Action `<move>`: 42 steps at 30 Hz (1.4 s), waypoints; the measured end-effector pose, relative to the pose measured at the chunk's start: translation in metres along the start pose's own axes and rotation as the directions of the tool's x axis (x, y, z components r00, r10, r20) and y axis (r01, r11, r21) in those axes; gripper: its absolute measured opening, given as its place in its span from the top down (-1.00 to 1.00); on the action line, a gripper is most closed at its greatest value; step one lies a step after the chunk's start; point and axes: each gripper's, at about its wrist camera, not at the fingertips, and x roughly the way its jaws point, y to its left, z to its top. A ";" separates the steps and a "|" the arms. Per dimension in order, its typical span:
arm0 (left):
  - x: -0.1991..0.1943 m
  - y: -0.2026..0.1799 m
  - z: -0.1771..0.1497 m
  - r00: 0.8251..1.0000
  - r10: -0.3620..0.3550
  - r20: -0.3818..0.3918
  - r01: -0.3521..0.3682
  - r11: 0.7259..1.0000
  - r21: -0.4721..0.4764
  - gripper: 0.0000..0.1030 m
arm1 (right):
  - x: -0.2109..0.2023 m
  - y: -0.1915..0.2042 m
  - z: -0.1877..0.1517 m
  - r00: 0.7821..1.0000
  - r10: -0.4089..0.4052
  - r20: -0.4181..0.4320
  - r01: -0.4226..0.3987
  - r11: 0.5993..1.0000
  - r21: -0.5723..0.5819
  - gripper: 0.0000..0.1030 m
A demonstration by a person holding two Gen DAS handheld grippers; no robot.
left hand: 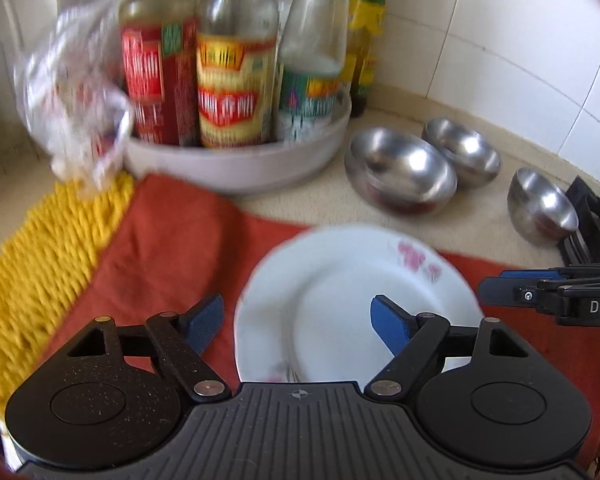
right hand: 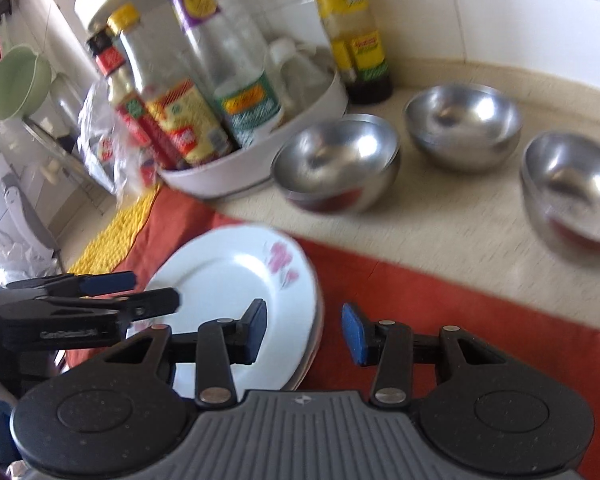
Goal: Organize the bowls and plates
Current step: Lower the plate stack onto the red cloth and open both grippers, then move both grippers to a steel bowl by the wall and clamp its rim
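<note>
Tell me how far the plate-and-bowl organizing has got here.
Done: white plates sit stacked on the red cloth. In hand: nothing; the left gripper and right gripper are open. Left: steel bowls, only one pair nested, remain spread across the counter.

White tiled wall behind beige countertop w/ daylight glare, orange cloth on it.

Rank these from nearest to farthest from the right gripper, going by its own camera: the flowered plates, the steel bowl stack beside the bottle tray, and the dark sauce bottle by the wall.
1. Flowered plates, just left of the right gripper.
2. Steel bowl stack, ahead on the counter.
3. Dark sauce bottle, back by the tiled wall.
</note>
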 end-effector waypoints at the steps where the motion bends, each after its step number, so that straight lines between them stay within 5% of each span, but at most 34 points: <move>1: -0.003 -0.001 0.006 1.000 0.004 0.018 -0.004 1.000 0.007 -0.66 | -0.002 -0.002 0.004 1.000 -0.006 0.009 0.006 1.000 0.003 0.16; 12: -0.001 -0.049 0.080 0.992 0.016 0.125 -0.032 0.992 0.125 -0.78 | -0.017 0.002 0.072 0.988 -0.087 0.124 0.092 0.995 -0.034 0.16; 24: 0.061 -0.064 0.094 1.000 -0.021 -0.003 0.021 0.999 0.044 -0.68 | 0.019 -0.022 0.094 0.988 -0.152 0.033 0.149 0.985 0.082 0.18; 30: 0.082 -0.068 0.094 0.998 -0.026 -0.051 0.027 0.999 0.023 -0.60 | 0.039 -0.036 0.093 0.993 -0.114 -0.024 0.117 0.986 0.119 0.42; 38: 0.112 -0.070 0.094 0.991 -0.061 -0.117 0.061 0.998 -0.004 -0.12 | 0.063 -0.051 0.094 0.996 -0.066 -0.064 0.076 0.984 0.160 0.57; 42: 0.122 -0.071 0.091 0.991 -0.045 -0.123 0.047 0.999 0.017 -0.12 | 0.067 -0.056 0.095 0.997 -0.058 -0.055 0.067 0.982 0.178 0.58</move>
